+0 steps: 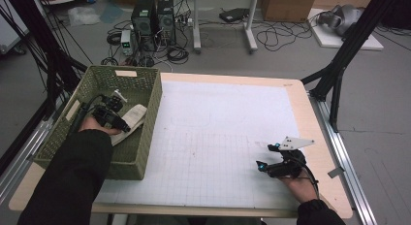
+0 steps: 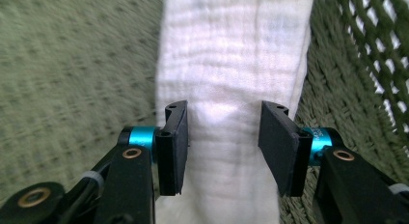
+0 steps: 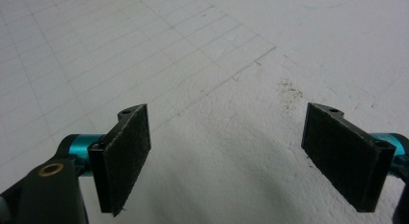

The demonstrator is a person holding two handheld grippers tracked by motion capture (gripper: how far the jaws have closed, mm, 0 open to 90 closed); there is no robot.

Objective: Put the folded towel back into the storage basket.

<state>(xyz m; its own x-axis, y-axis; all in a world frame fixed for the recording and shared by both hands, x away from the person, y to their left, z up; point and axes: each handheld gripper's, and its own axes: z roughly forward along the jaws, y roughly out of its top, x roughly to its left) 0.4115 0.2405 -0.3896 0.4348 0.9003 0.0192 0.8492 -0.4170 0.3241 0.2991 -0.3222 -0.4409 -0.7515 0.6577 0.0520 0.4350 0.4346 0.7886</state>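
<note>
One folded cloth (image 1: 132, 116) in basket (image 1: 145, 119).

cloth (image 2: 231, 64): white crinkled fabric, matt | basket (image 1: 145, 96): green woven | tongs pads (image 2: 176, 137): blk matt foam

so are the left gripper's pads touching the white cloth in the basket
Apart. In the left gripper view the left gripper has a clear gap between each pad and the white cloth.

High view: overhead, facing forward-down on tabletop (image 1: 232, 137). Left claw view: close on basket (image 1: 140, 89) cloth (image 2: 231, 64), shared with high view.
</note>
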